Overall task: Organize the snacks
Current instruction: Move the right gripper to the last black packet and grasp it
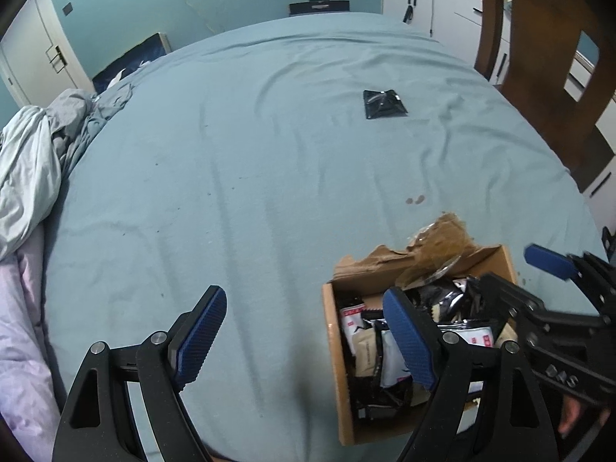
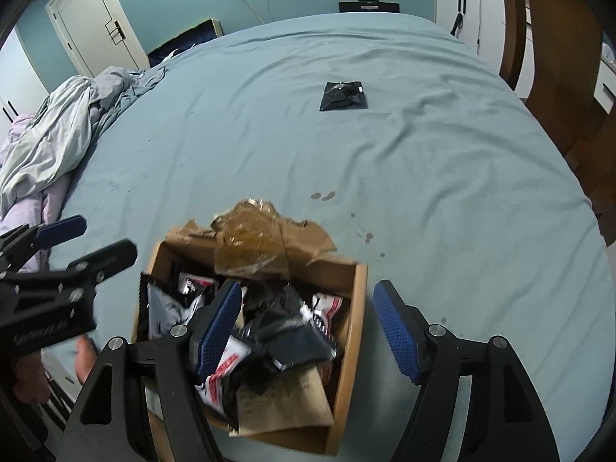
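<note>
We have both grippers low over the near edge of the bed (image 1: 269, 154). Left gripper (image 1: 304, 342): fingers spread wide, nothing between them, bare sheet under the gap. Right gripper (image 2: 308, 331): fingers also spread wide, nothing held; its left finger sits over the box contents, its right finger over the sheet just outside the box wall.

Cardboard box (image 2: 356, 308) at 5 o'clock in the left view, 6 o'clock in the right view. Torn flap with clear tape (image 2: 254, 235) on its far side. Inside, a jumble of snack packets (image 2: 292, 331): black, white with red print, one tan. The print is too small and blurred for us to read.

The right view shows the tan packet (image 2: 285, 404) lying flat at the near end of the box; in the left view that end is hidden behind the finger. Each view catches the other gripper at its edge.

Farther out, one black packet (image 1: 384, 104) lies alone on the sheet, well apart from the box, at 1 o'clock in the left view and 12 o'clock in the right.

Rumpled bedding (image 1: 34, 161) at 9 o'clock. Wooden chair (image 1: 539, 61) at 2 o'clock. White cabinets (image 2: 473, 7) stand against the far wall.
</note>
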`<control>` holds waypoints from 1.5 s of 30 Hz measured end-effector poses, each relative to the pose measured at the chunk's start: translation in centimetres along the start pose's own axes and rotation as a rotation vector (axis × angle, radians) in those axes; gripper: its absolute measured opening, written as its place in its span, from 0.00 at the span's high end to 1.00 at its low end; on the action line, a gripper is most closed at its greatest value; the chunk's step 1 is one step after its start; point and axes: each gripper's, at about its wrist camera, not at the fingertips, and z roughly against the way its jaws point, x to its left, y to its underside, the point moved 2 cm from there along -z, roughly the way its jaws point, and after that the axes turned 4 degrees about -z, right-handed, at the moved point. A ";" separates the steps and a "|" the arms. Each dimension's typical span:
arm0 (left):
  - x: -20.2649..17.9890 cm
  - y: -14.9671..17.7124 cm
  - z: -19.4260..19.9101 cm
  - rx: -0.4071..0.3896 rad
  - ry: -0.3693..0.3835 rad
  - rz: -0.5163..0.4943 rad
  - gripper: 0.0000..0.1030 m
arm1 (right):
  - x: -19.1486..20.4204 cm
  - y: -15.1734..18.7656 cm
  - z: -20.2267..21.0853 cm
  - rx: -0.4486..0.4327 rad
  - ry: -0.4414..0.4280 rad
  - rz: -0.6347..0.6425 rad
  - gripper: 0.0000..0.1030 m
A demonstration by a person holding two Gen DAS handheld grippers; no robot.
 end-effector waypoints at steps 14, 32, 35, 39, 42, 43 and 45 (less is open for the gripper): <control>-0.4 -1.0 -1.5 0.029 0.053 -0.012 0.18 | 0.0 -6.2 -4.9 -0.002 0.016 0.050 0.32; -0.1 -2.4 -3.8 0.065 0.102 0.008 0.18 | -2.6 -18.5 -15.4 0.024 0.029 -0.022 0.32; -0.1 -2.4 -4.2 0.080 0.121 0.009 0.18 | -2.0 -19.8 -18.3 0.060 0.038 0.004 0.32; -0.2 -2.5 -4.6 0.085 0.121 -0.001 0.18 | -0.9 -21.2 -20.6 0.044 0.045 0.036 0.32; -0.3 -2.6 -4.8 0.093 0.130 0.007 0.18 | -0.1 -21.5 -21.8 0.014 0.029 0.046 0.32; -0.3 -2.6 -4.9 0.093 0.131 0.007 0.18 | 0.0 -21.5 -22.3 0.009 0.029 0.051 0.32; -0.1 -2.6 -4.9 0.093 0.122 0.002 0.18 | 0.1 -21.2 -23.4 0.006 0.051 0.058 0.32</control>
